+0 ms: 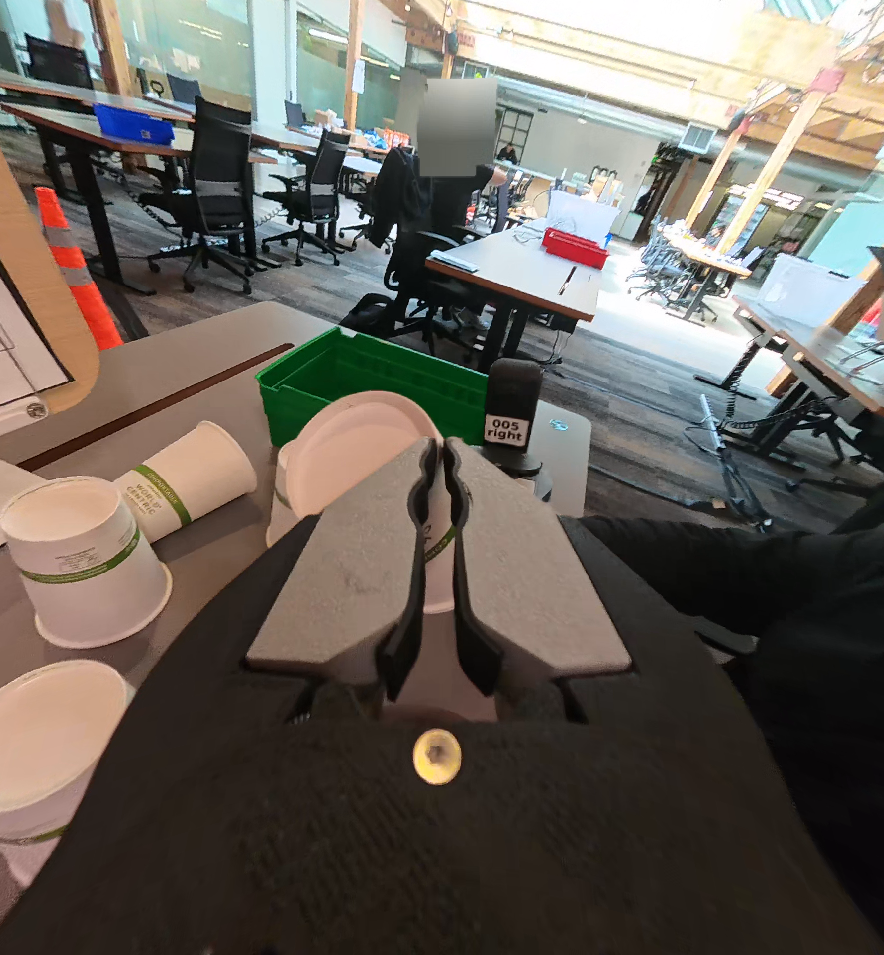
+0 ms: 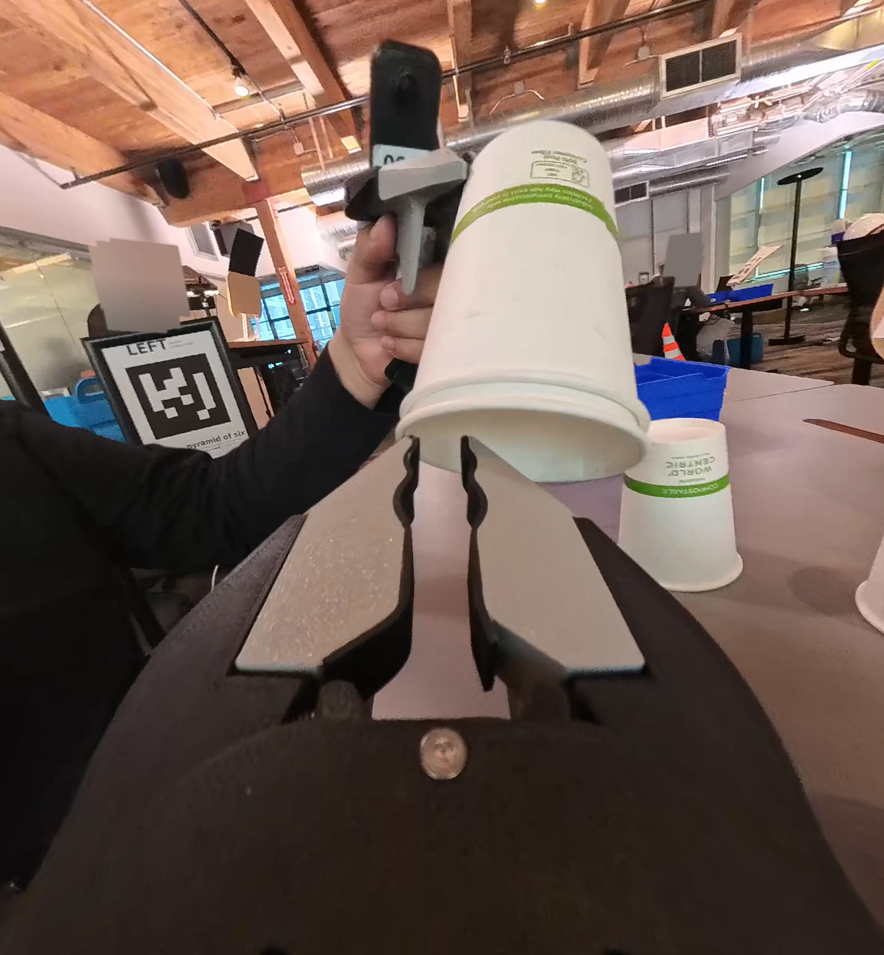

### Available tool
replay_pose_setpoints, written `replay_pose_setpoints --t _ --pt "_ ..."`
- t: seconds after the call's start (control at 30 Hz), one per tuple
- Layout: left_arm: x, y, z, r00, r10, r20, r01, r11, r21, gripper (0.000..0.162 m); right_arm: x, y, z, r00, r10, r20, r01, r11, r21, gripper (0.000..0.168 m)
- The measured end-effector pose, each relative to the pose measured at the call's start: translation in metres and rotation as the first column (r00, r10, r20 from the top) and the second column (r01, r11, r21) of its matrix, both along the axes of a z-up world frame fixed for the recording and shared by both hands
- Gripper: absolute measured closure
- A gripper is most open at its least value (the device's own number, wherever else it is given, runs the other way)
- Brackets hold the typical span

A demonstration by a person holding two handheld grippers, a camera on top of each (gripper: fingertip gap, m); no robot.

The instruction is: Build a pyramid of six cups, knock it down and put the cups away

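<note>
In the left wrist view, the left gripper is seen nearly closed, its jaws pinched on the wall of a held cup raised bottom-up above the table. To the left, three more cups are shown: a near cup at the lower edge, an upturned cup behind it, and a lying cup on its side farther back. A green bin is seen behind the held cup, with the right gripper's body just right of it; an orange cone stands on the floor at far left. In the right wrist view, the right gripper is seen narrowly open and empty, its tips just below the rim of the held cup, whether touching cannot be told. Only here are shown the hand on the left gripper, a marker sign at left, and a blue bin at far right. The green bin is shown only in the left view.
</note>
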State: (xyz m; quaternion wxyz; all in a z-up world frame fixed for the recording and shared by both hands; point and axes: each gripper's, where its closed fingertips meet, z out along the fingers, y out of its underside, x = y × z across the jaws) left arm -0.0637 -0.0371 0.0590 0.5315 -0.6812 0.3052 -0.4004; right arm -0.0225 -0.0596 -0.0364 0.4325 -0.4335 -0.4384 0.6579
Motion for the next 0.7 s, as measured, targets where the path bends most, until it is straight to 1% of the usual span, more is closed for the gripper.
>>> replay_pose_setpoints --t 0.07,0.13,0.23,0.33,0.43,0.57,0.7 --pt "-0.001 -0.005 0.005 0.999 -0.024 0.037 0.024 1.0 -0.003 0.162 0.002 -0.007 0.002 0.999 0.029 -0.017 -0.028 0.999 0.026 0.153" --pt "-0.002 -0.006 0.005 0.999 -0.022 0.039 0.022 1.0 -0.001 0.162 0.002 -0.009 0.004 0.999 0.026 -0.028 -0.025 0.999 0.038 0.144" --pt "0.0 -0.006 0.005 0.999 -0.024 0.041 0.024 1.0 -0.002 0.162 0.001 -0.011 0.004 0.999 0.031 -0.024 -0.03 0.999 0.04 0.153" --pt "0.001 -0.006 0.003 0.999 -0.03 0.043 0.03 1.0 -0.007 0.162 -0.001 -0.004 0.001 1.0 -0.018 -0.004 0.018 0.999 0.046 0.167" --pt "0.0 -0.006 0.002 0.999 -0.028 0.044 0.028 1.0 -0.009 0.162 -0.001 0.0 0.0 0.998 -0.055 0.007 0.054 0.997 0.054 0.167" --pt "0.0 -0.008 0.0 0.998 -0.034 0.058 0.036 0.999 -0.02 0.162 0.0 -0.001 0.002 1.0 -0.031 -0.005 0.031 0.999 0.027 0.166" --pt "-0.003 -0.01 -0.002 0.997 -0.032 0.066 0.034 0.999 -0.025 0.162 0.0 -0.002 0.001 1.0 -0.029 0.003 0.029 0.999 0.034 0.166"
